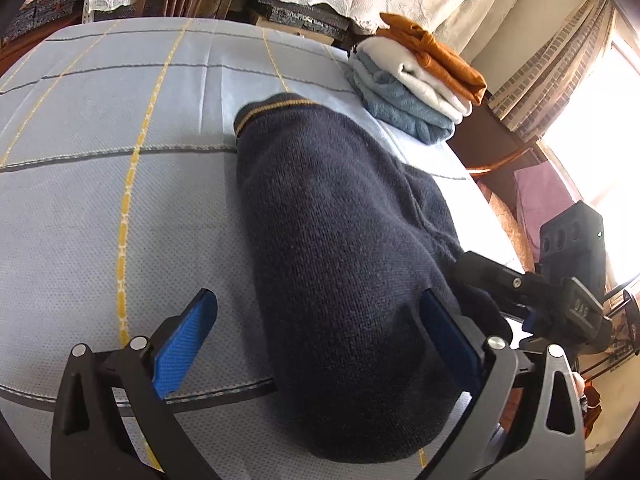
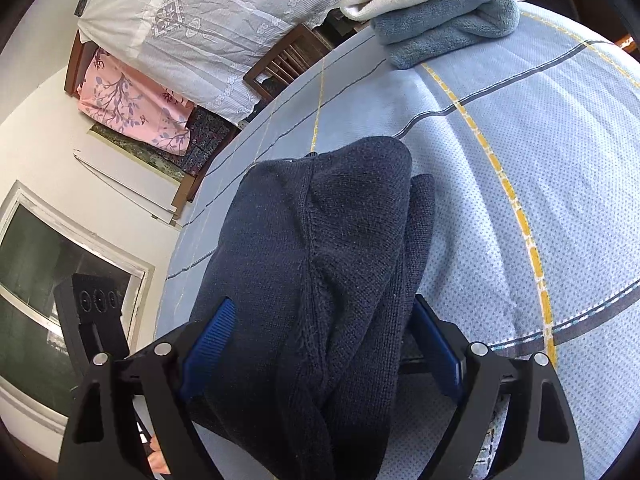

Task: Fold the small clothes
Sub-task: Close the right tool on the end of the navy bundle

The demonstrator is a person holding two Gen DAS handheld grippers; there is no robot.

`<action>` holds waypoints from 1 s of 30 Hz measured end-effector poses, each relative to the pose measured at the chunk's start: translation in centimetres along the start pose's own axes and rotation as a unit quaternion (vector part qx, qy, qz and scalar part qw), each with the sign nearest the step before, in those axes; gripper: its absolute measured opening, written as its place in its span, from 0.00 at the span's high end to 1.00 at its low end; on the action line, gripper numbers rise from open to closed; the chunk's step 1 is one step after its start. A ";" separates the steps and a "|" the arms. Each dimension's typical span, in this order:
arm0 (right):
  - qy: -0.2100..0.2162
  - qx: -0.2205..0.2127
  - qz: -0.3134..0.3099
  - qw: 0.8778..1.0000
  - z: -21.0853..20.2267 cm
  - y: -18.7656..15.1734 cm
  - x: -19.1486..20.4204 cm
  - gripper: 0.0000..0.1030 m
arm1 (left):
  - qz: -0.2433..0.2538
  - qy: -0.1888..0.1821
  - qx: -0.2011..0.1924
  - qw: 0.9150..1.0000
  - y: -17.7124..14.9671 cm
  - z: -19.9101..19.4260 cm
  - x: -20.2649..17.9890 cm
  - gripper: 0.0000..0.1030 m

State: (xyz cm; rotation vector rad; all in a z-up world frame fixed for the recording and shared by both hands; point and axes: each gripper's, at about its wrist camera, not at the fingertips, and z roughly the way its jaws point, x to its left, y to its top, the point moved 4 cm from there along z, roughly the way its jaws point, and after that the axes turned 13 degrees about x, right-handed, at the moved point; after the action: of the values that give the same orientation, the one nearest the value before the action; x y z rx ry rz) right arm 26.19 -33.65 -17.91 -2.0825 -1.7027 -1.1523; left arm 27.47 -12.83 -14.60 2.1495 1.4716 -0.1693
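Two tools are shown at the near end of a dark navy knitted garment (image 1: 340,240), which lies lengthwise on the worktop (image 1: 120,120) covered by a pale blue cloth with yellow and grey lines; its ribbed, yellow-striped hem points away in the left wrist view. A stack of folded clothes (image 1: 416,80), blue, white and orange, is seen at the far edge of the worktop, well apart from the garment.

Risks are judged as follows. The near end of the garment appears to overhang the worktop edge, so a slide towards the floor could be caused by any pull on the knit. A loose fold at the garment's right side, seen in the right wrist view, may spring open, since nothing pins it. A pad could also snag the loose knit if a tool is lifted carelessly, and the fold would be dragged askew.

The left tool (image 1: 320,344) is held wide open, with one blue pad over bare cloth and the other at the garment's edge; nothing is gripped. The right tool (image 2: 320,352) is likewise spread wide, the bunched garment lying between its blue pads; whether the pads touch the fabric cannot be told, but no pinch is evident.
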 end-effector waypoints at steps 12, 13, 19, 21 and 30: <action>0.003 -0.005 -0.001 1.000 -0.1 -0.1 -0.1 0.14 | 0.026 -0.001 0.024 0.999 0.8 1.9 -1.8 0.04; 0.004 -0.006 -0.001 1.000 -0.2 -0.1 -0.1 0.14 | 0.025 -0.003 0.023 0.999 0.9 2.0 -1.7 0.04; 0.001 -0.010 0.004 1.000 -0.2 0.0 0.0 0.15 | 0.021 -0.010 0.016 1.000 0.9 1.7 -1.4 0.11; -0.002 -0.014 0.004 1.000 0.0 0.2 0.1 0.14 | 0.018 -0.014 0.015 1.000 0.9 1.5 -1.3 0.15; -0.043 -0.025 -0.034 0.998 0.8 0.3 1.4 0.15 | 0.019 -0.008 0.008 1.000 1.1 1.8 -1.5 0.16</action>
State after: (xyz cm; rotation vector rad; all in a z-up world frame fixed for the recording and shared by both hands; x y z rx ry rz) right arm 26.84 -32.19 -17.42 -2.1484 -1.8153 -1.1516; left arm 28.18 -15.24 -15.21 2.1827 1.4236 -0.1863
